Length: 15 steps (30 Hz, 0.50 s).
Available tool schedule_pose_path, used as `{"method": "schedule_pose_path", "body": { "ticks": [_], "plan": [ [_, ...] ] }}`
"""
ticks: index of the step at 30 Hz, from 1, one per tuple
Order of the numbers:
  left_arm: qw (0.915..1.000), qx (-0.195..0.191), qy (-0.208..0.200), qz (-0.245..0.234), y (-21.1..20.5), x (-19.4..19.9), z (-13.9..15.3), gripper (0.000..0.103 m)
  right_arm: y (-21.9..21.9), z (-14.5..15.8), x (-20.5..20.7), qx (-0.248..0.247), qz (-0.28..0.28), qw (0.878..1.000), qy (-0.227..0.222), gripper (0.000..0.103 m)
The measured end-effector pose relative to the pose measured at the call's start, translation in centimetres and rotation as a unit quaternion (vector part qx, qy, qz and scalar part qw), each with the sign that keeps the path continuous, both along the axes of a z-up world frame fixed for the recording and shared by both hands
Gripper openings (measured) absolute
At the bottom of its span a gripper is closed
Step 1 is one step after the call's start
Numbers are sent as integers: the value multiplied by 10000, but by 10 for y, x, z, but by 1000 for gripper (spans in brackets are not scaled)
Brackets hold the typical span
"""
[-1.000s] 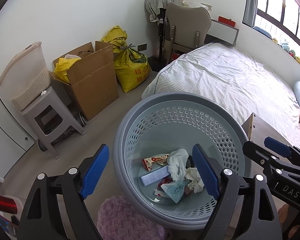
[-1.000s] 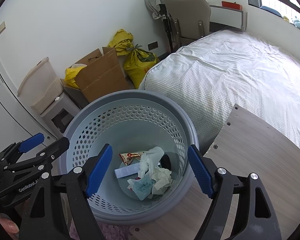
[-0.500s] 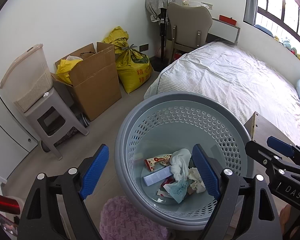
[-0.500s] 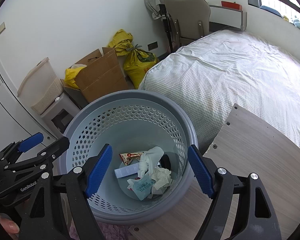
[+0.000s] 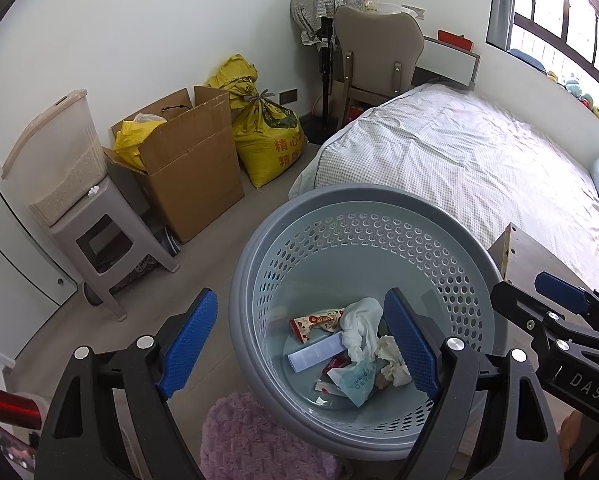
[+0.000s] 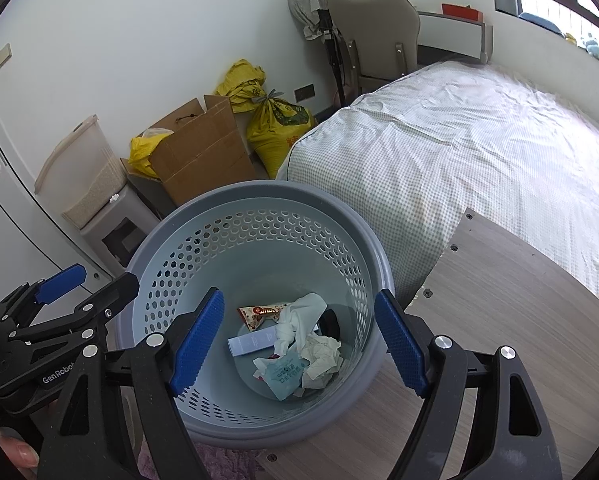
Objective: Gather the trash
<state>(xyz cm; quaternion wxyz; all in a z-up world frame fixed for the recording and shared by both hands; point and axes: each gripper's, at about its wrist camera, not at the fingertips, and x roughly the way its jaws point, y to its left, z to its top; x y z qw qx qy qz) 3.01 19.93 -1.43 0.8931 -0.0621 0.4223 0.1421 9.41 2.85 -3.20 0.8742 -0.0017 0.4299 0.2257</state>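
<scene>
A grey-blue perforated basket [image 5: 359, 196] [image 6: 259, 192] stands on the floor beside the bed. At its bottom lies trash: a red snack wrapper [image 5: 317, 322] [image 6: 261, 314], a crumpled white tissue [image 5: 361, 328] [image 6: 299, 320], a pale blue box [image 5: 317, 354] [image 6: 251, 342] and a teal packet [image 5: 355, 380] [image 6: 285, 374]. My left gripper [image 5: 299, 344] [image 6: 59, 280] hovers above the basket's left side, open and empty. Over the basket's right side my right gripper [image 6: 299, 344] [image 5: 555, 300] is also open, with nothing between its blue pads.
A wooden tabletop [image 6: 499, 320] adjoins the basket on the right, with the checked bed [image 5: 459, 160] behind it. A cardboard box [image 5: 187, 168], yellow sacks [image 5: 267, 136], a grey stool [image 5: 99, 240] carrying a clear bin, and a chair [image 5: 375, 52] line the wall. A pink rug [image 5: 251, 440] lies nearest.
</scene>
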Motion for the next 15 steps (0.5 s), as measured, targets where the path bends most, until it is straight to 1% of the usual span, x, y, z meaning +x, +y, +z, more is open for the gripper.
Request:
{"method": "schedule_pose_path", "body": {
  "ticks": [15],
  "plan": [
    [10000,-6,1,14,0,1,1,82,0,1,0,-1,-7,10000,3,76]
  ]
}}
